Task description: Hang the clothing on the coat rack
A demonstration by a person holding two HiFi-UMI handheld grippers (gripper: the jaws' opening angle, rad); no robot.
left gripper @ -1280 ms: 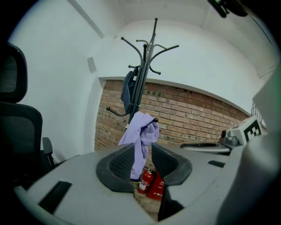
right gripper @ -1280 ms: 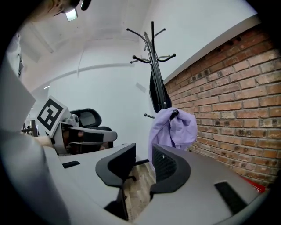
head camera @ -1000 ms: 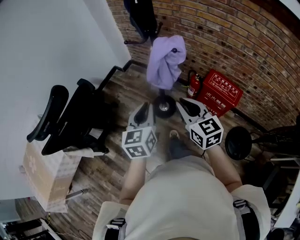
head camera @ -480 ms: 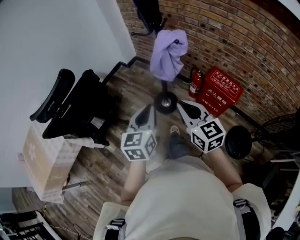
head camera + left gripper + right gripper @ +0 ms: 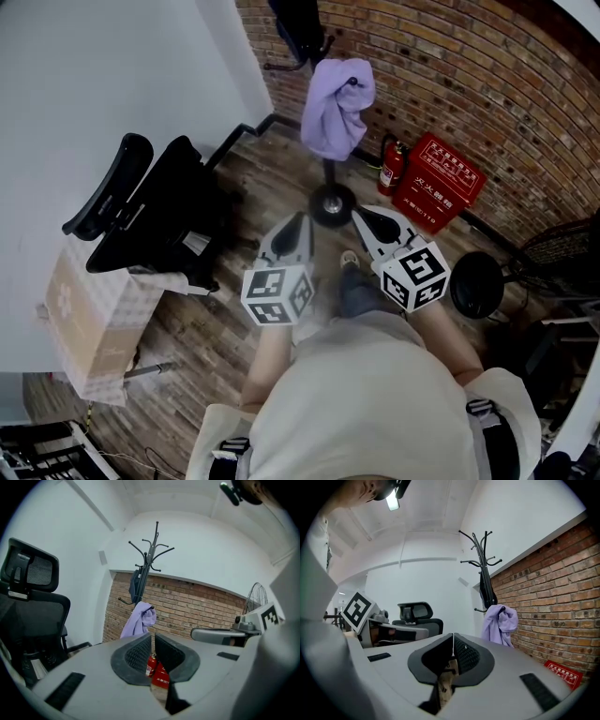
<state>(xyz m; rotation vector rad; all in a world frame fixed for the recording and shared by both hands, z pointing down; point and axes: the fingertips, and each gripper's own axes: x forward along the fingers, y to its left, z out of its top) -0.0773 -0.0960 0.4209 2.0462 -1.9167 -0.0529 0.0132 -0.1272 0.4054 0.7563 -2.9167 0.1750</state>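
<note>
A purple garment (image 5: 336,108) hangs bunched on a hook of the black coat rack (image 5: 330,178), which stands by the brick wall. A dark garment (image 5: 300,23) hangs higher on the same rack. My left gripper (image 5: 299,221) and right gripper (image 5: 360,215) are held side by side in front of the person's body, short of the rack's round base (image 5: 332,204). Both are empty. In the left gripper view the left gripper (image 5: 153,637) is shut, with the purple garment (image 5: 138,620) beyond it. The right gripper (image 5: 453,639) is closing its last bit, pads meeting on nothing.
A black office chair (image 5: 141,220) stands at the left beside a cardboard box (image 5: 89,328). A fire extinguisher (image 5: 389,169) and a red box (image 5: 441,183) sit against the brick wall (image 5: 487,84). A round black base (image 5: 476,286) and a fan (image 5: 562,253) are at the right.
The head view has swung a little, so the rack and chair sit further right in the picture. Both grippers stay side by side in almost the same place.
</note>
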